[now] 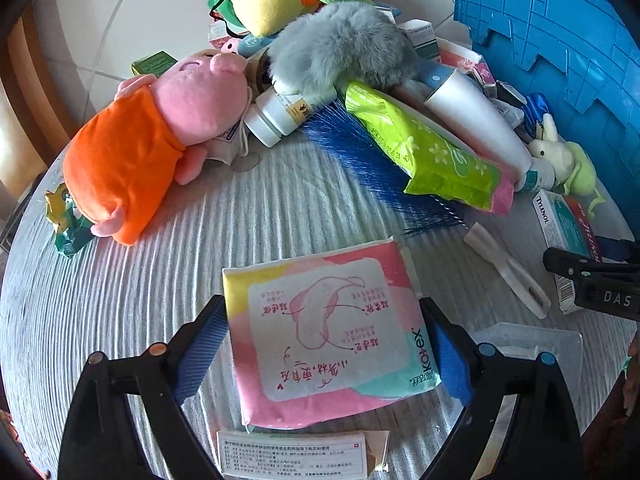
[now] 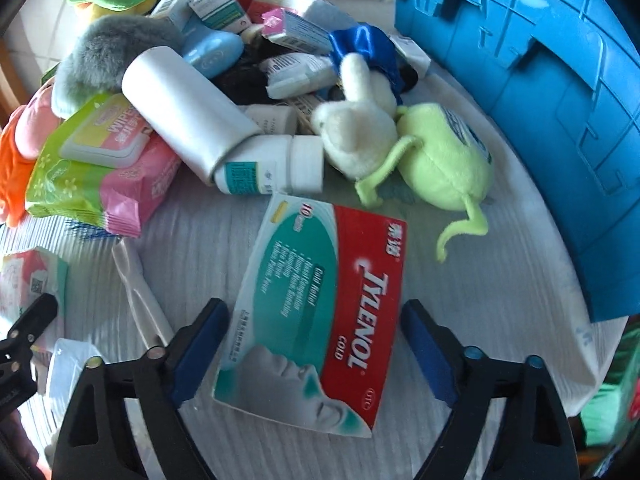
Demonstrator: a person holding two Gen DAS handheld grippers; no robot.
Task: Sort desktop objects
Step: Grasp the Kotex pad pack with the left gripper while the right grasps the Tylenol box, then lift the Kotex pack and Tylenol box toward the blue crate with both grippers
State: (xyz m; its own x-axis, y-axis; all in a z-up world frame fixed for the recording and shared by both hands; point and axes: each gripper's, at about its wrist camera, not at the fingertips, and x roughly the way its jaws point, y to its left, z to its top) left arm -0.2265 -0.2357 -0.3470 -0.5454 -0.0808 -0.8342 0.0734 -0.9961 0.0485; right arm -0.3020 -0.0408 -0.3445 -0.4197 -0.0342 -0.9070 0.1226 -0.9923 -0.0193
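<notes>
My left gripper (image 1: pixel 324 344) straddles a pink Kotex pad pack (image 1: pixel 324 332) lying on the grey ribbed table; both blue pads touch its sides. My right gripper (image 2: pixel 312 344) is open around a Tylenol Cold box (image 2: pixel 316 312), with a gap on each side. The box also shows in the left wrist view (image 1: pixel 564 236), and the right gripper (image 1: pixel 592 280) at that view's right edge. Behind lies a heap: a pink pig plush in orange (image 1: pixel 148 136), a grey furry toy (image 1: pixel 340 48), a green wipes pack (image 1: pixel 432 152), a white tube (image 2: pixel 188 112), a pill bottle (image 2: pixel 276 164), and a green plush (image 2: pixel 440 156).
A blue plastic crate (image 2: pixel 540 100) stands at the right, also in the left wrist view (image 1: pixel 560 32). A blue brush (image 1: pixel 368 160) and white plastic handle (image 1: pixel 508 272) lie mid-table. A leaflet box (image 1: pixel 292 456) lies under my left gripper. The table edge curves at left.
</notes>
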